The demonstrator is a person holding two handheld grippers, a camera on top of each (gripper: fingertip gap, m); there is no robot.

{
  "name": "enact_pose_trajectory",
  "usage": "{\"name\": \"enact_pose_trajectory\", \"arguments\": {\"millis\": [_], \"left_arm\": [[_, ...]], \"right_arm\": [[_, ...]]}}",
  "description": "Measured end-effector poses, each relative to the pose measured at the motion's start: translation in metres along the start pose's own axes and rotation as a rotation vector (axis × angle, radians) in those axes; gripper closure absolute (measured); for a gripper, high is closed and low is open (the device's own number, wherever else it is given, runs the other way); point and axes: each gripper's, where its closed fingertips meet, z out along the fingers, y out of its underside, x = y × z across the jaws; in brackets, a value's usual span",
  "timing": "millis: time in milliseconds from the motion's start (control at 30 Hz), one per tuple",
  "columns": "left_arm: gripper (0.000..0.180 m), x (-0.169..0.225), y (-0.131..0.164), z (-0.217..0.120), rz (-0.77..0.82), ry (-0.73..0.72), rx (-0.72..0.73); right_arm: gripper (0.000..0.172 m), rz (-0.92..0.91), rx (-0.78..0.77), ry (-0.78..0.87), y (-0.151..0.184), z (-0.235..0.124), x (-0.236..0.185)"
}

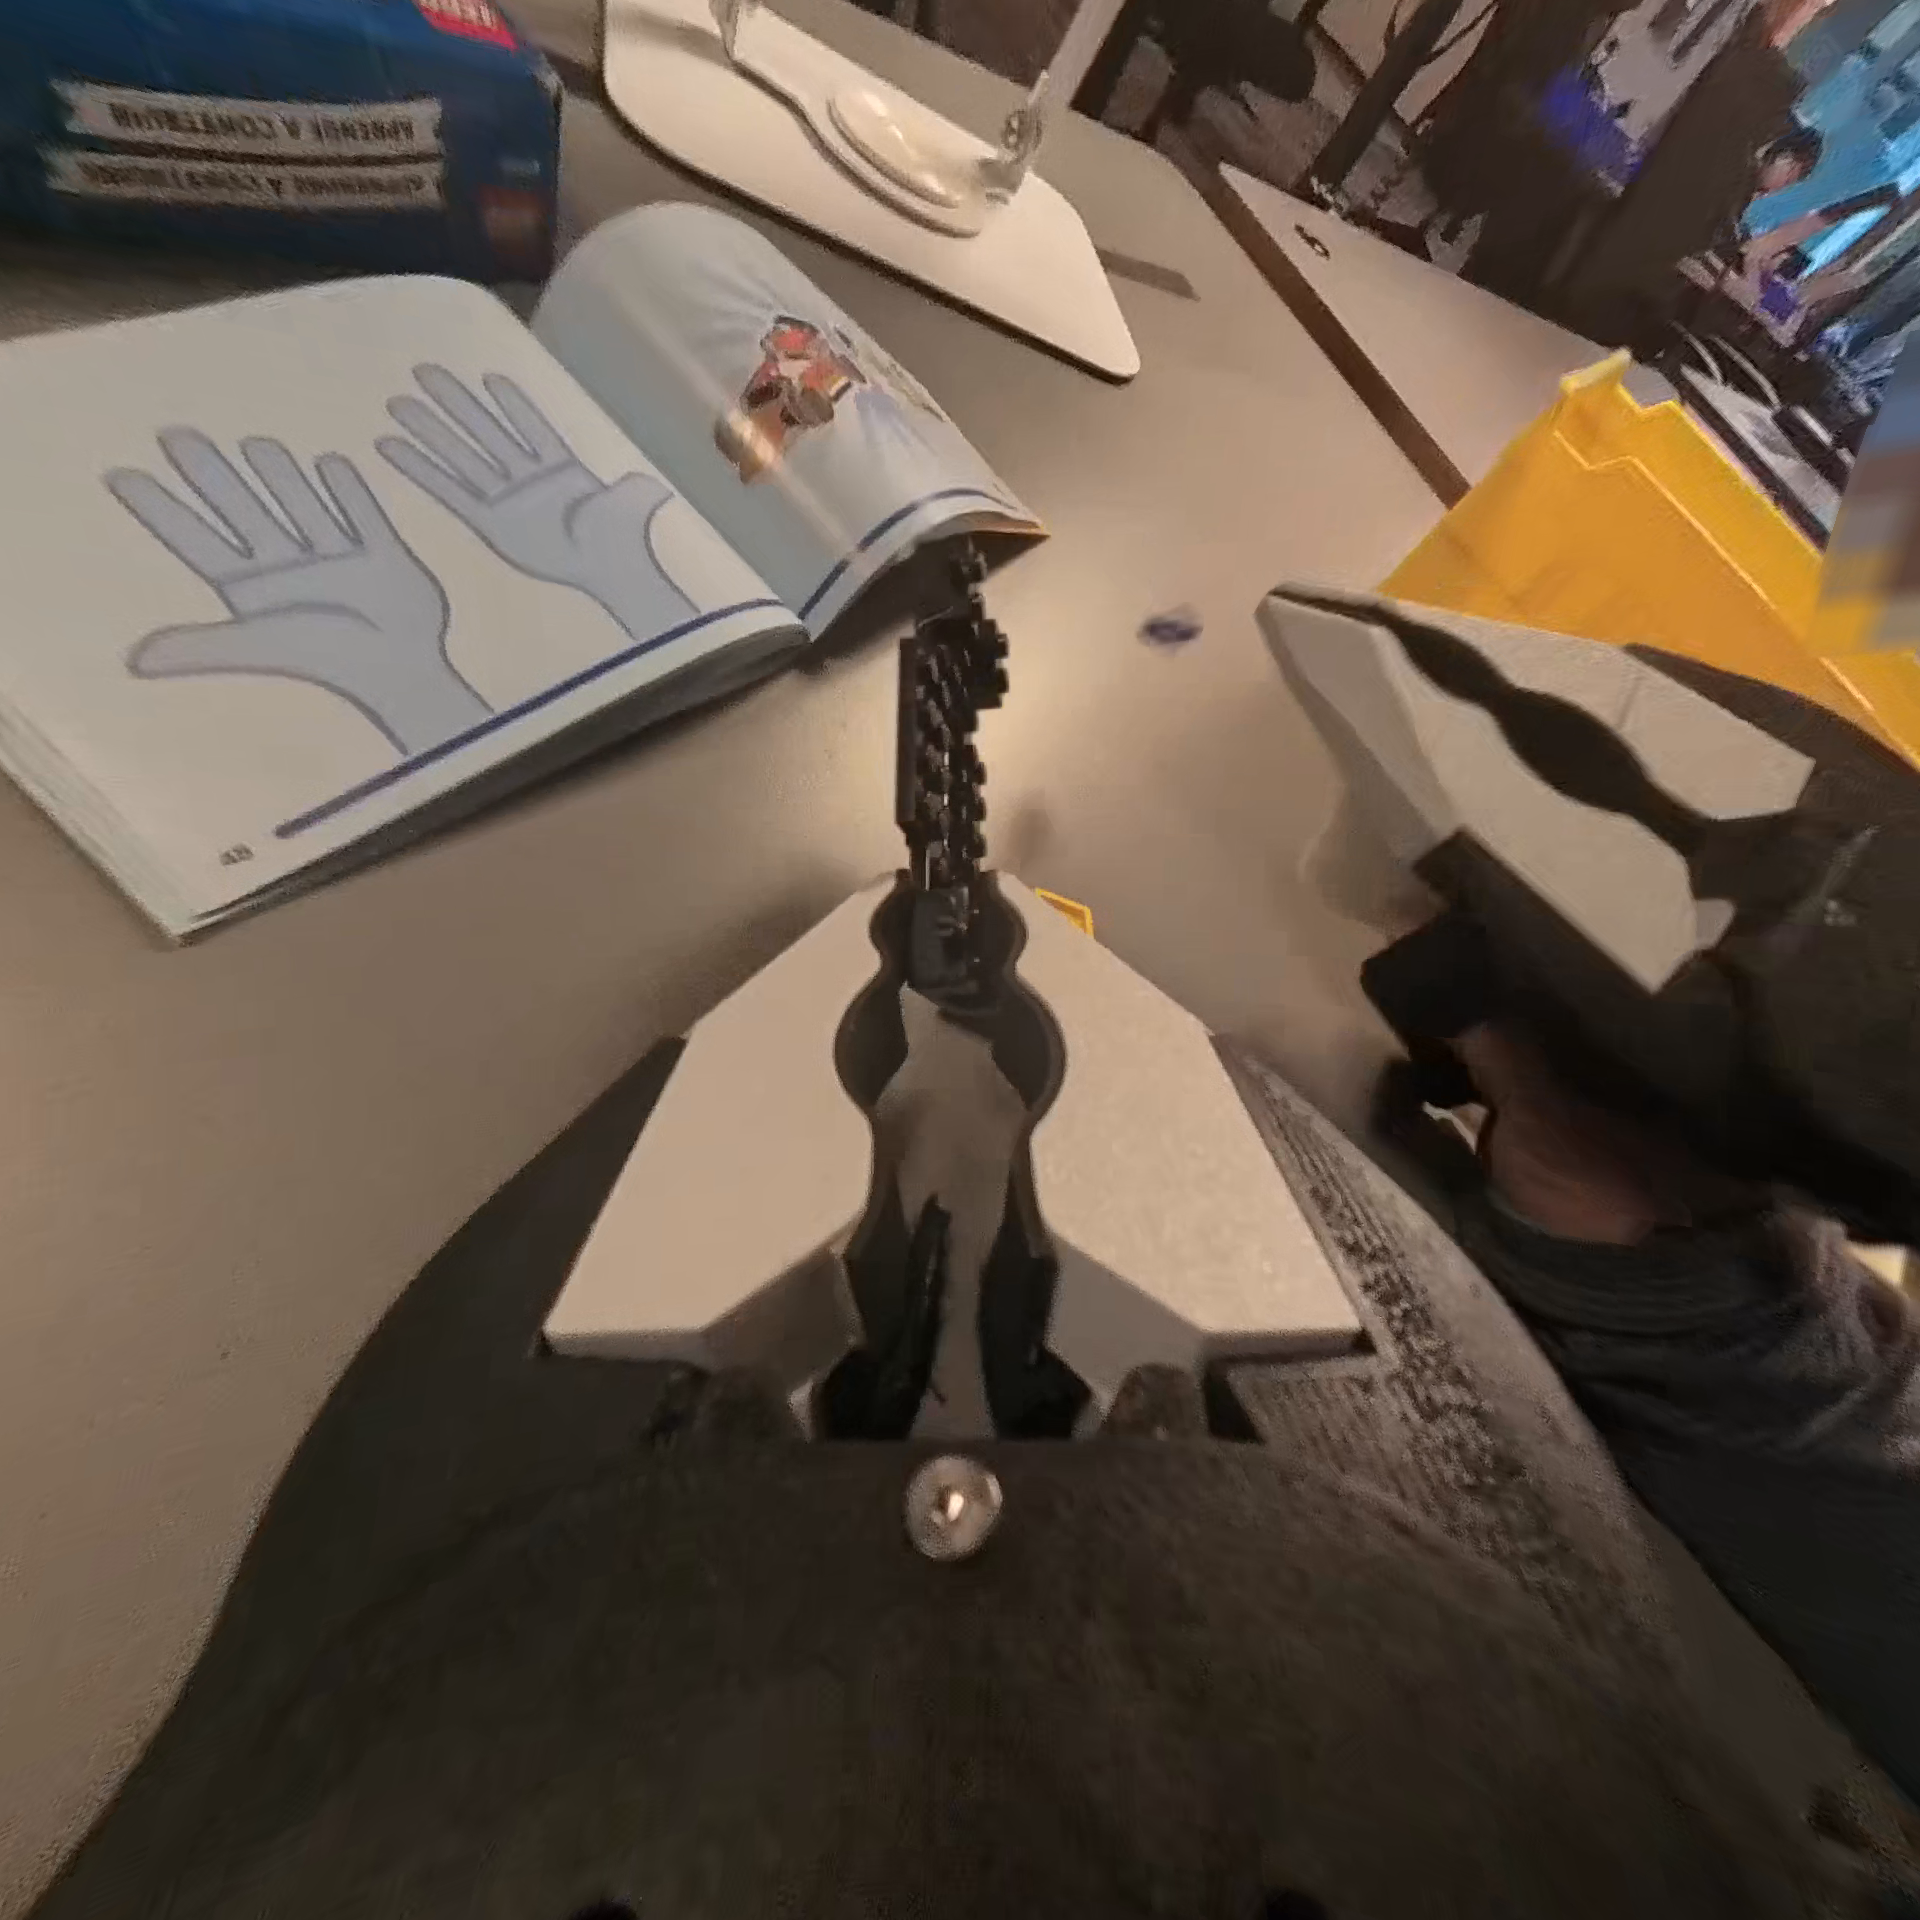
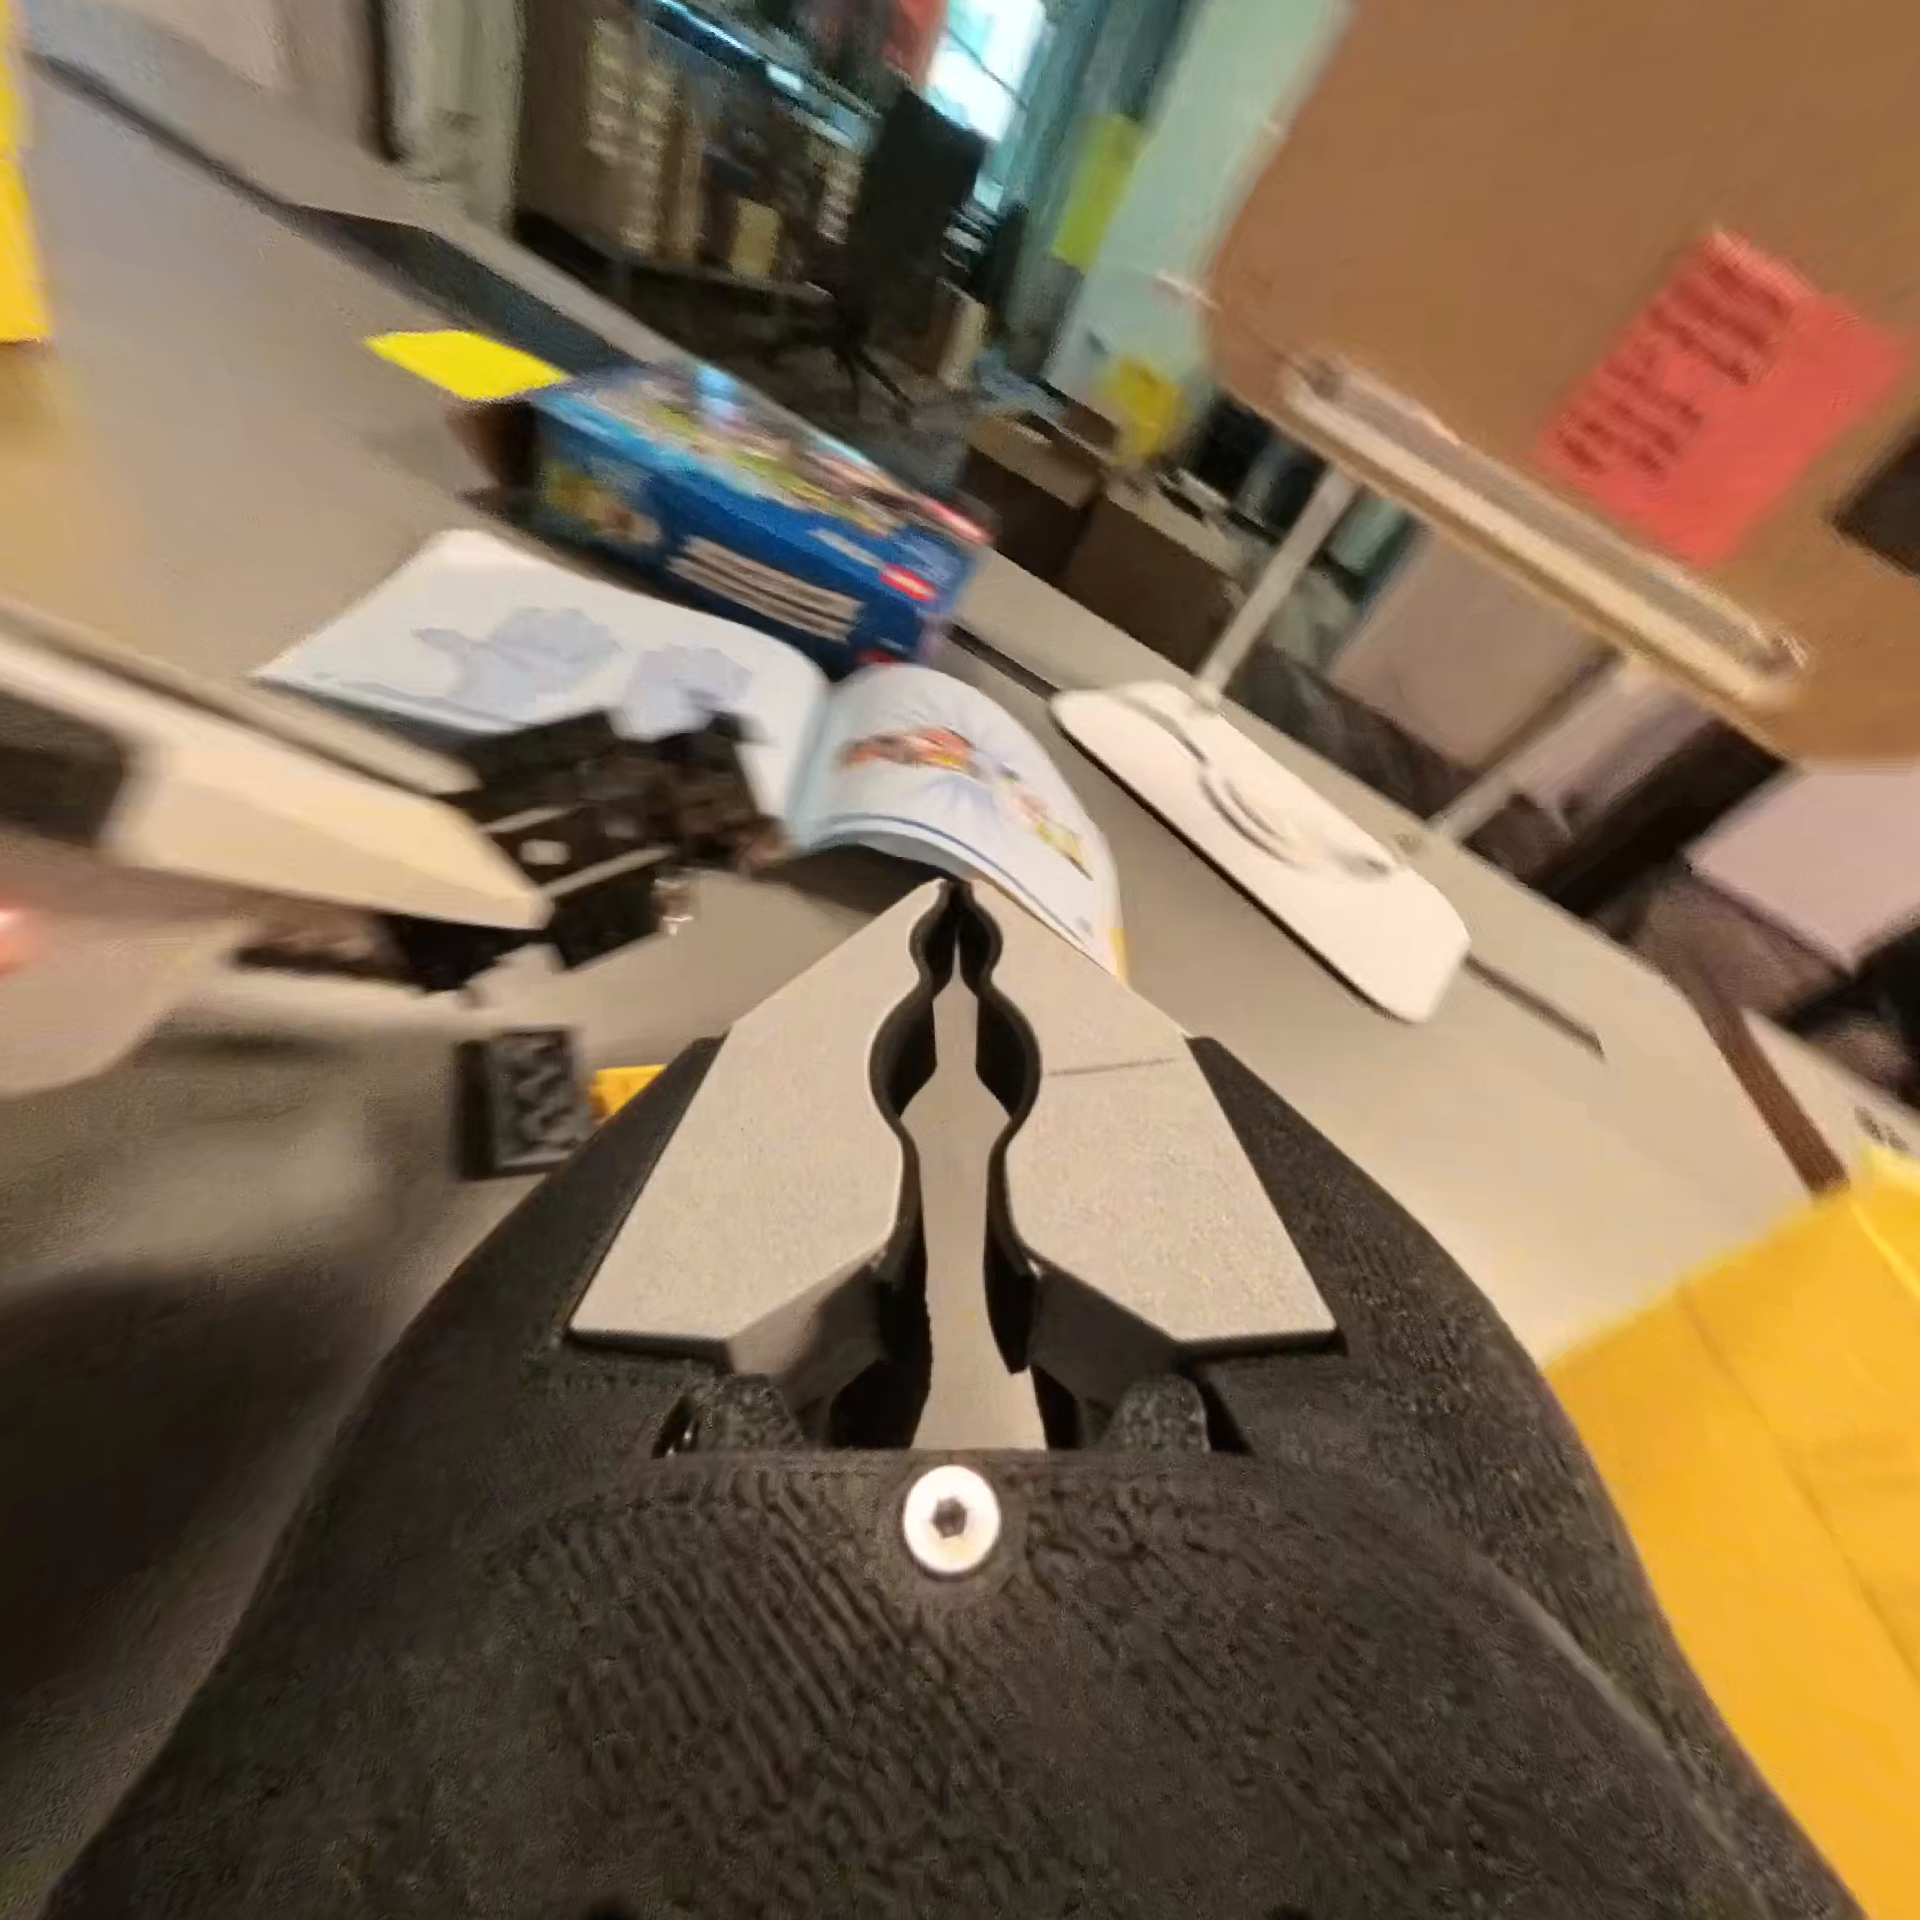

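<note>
You're at a grey tabletop (image 2: pixel 1299 1122) that meets a second one along a dark seam (image 1: pixel 1340 312). Beyond it you can make out blurred dark shelving (image 2: pixel 707 156), a bright window (image 2: pixel 987 62) and a pale green wall (image 2: pixel 1174 187).

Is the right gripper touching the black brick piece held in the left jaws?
Apart. The left wrist view shows the right gripper off to the side of the black brick piece, with bare table between them.
</note>
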Motion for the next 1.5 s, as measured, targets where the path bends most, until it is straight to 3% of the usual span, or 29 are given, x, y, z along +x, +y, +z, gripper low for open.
{"name": "enact_pose_trajectory", "arguments": {"millis": [100,233,333,400,467,600,667,733,833,933,1000,1067,1133,1267,1333,1400,1500], "left_arm": [[0.171,0.003,0.002,0.002,0.024,0.004,-0.015],[0.171,0.004,-0.005,-0.004,-0.006,0.036,0.04],[0.17,0.007,-0.008,-0.006,0.042,0.056,0.048],[0.17,0.017,-0.009,-0.01,0.053,0.145,0.025],[0.17,0.039,-0.008,-0.018,0.057,0.323,-0.009],[0.171,0.061,-0.002,-0.032,0.106,0.504,-0.054],[0.17,0.068,-0.008,-0.042,0.092,0.555,-0.021],[0.17,0.076,-0.028,-0.064,0.113,0.57,0.104],[0.17,0.062,-0.067,-0.113,0.188,0.356,0.292],[0.171,-0.003,-0.098,-0.179,0.226,-0.131,0.368],[0.171,-0.059,-0.101,-0.233,0.215,-0.496,0.325],[0.171,-0.111,-0.082,-0.281,0.138,-0.786,0.177],[0.17,-0.144,-0.051,-0.302,0.004,-0.866,0.019],[0.166,-0.185,0.015,-0.302,-0.167,-0.902,-0.307],[0.109,-0.197,0.035,-0.304,-0.209,-0.966,-0.406],[0.087,-0.202,0.031,-0.312,-0.176,-1.072,-0.386],[0.087,-0.177,-0.022,-0.315,0.012,-1.15,-0.138]], "right_arm": [[0.172,-0.077,0.005,-0.06,-0.002,0.002,-0.018],[0.169,0.036,0.022,-0.104,0.0,-0.004,-0.004],[0.154,0.111,0.109,-0.143,-0.007,-0.016,0.017],[0.147,0.161,0.191,-0.244,-0.016,-0.025,0.015],[0.141,0.229,0.244,-0.402,-0.023,-0.034,0.005],[0.126,0.437,0.229,-0.67,-0.026,-0.044,-0.002],[0.124,0.475,0.238,-0.683,-0.024,-0.045,0.006],[0.13,0.431,0.272,-0.609,-0.022,-0.046,0.018],[0.138,0.281,0.312,-0.437,-0.016,-0.046,0.036],[0.145,0.116,0.332,-0.31,-0.008,-0.046,0.043],[0.147,0.084,0.343,-0.292,-0.008,-0.046,0.042],[0.148,0.097,0.348,-0.299,-0.01,-0.044,0.04],[0.148,0.109,0.34,-0.307,-0.009,-0.042,0.038],[0.149,0.118,0.341,-0.294,-0.009,-0.043,0.042],[0.149,0.125,0.339,-0.288,-0.008,-0.043,0.043],[0.149,0.128,0.339,-0.279,-0.008,-0.044,0.045],[0.149,0.13,0.344,-0.256,-0.009,-0.044,0.048]]}}
